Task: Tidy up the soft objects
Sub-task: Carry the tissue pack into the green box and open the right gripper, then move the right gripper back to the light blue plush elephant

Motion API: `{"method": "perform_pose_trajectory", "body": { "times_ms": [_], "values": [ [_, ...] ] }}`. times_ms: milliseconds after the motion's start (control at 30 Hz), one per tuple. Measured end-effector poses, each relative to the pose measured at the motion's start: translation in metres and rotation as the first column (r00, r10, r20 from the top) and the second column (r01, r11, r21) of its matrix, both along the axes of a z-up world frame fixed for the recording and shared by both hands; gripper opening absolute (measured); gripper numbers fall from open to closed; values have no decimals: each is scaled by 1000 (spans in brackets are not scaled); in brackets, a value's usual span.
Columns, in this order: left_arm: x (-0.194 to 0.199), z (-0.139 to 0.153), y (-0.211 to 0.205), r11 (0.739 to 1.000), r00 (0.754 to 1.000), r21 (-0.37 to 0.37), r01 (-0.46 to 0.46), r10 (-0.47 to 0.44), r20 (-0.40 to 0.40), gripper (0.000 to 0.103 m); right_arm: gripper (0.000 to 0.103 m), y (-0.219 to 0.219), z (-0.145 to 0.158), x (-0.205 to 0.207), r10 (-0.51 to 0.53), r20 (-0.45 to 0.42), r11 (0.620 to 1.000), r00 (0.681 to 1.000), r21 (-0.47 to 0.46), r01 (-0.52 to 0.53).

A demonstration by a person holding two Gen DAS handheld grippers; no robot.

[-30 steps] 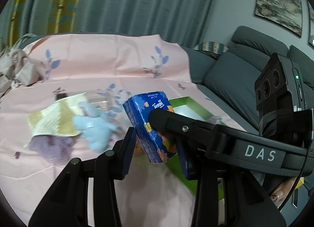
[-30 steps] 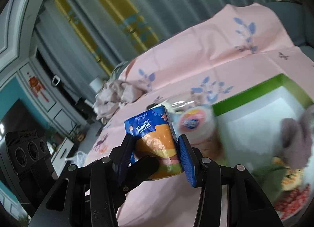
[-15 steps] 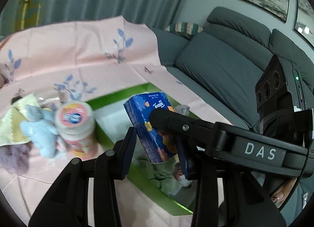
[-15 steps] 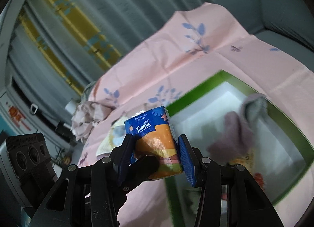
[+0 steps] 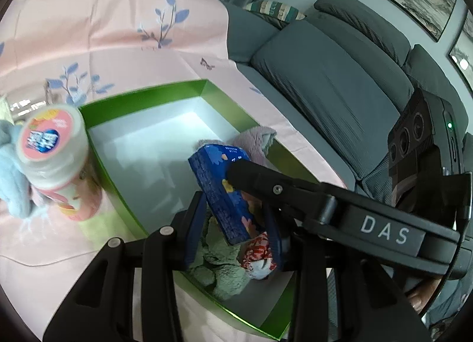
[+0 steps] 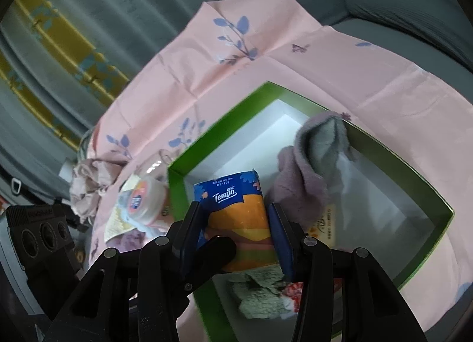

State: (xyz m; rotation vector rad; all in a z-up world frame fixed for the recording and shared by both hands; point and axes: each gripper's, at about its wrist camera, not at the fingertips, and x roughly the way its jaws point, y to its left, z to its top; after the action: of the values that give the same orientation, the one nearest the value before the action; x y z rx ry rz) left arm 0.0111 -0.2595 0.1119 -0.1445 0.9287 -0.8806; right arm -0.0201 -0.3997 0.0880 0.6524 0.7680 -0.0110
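Both grippers, left [image 5: 233,231] and right [image 6: 236,234], have their jaws clamped on one tissue pack [image 6: 236,217], held tilted above the green box [image 6: 419,256] on the pink sheet [image 6: 266,46].

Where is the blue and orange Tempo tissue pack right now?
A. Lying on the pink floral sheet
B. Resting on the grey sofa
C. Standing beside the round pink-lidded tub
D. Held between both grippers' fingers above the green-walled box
D: the blue and orange Tempo tissue pack sits clamped in the right gripper and left gripper, over the green-walled box.
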Motion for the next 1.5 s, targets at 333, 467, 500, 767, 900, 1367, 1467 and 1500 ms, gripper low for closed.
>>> {"method": "perform_pose_trajectory", "body": {
  "times_ms": [333, 467, 500, 767, 900, 1367, 1467, 1500],
  "values": [
    [9, -10, -12, 999, 999, 47, 17, -15, -36, 37, 49, -8, -10, 3, -68, -64, 997, 996, -30, 66],
    [7, -13, -12, 998, 1000, 67, 9, -8, -20, 37, 49, -8, -11, 4, -80, -81, 996, 994, -51, 76],
    [6, -13, -12, 997, 1000, 74, 6, -5, -13, 38, 49, -7, -11, 4, -82, -81, 996, 993, -53, 78],
    [-2, 3, 3, 998, 998, 64, -25, 22, 53, 51, 49, 2, 4, -1, -97, -26, 991, 995, -100, 94],
    [-7, 14, 19, 999, 997, 37, -39, 36, 74, 75, 50, 3, 9, -3, -125, -11, 987, 992, -107, 123],
    [-30, 33, 141, 961, 939, -34, -273, 274, 210, 102, 90, 25, 30, -7, -108, 78, 973, 991, -197, 121],
    [-32, 26, 179, 927, 908, -41, -372, 372, 194, 102, 90, 31, 35, -8, -103, 96, 970, 990, -213, 121],
    [-33, 23, 189, 919, 901, -46, -391, 392, 186, 102, 90, 33, 36, -8, -97, 101, 970, 990, -214, 116]
  ]
}}
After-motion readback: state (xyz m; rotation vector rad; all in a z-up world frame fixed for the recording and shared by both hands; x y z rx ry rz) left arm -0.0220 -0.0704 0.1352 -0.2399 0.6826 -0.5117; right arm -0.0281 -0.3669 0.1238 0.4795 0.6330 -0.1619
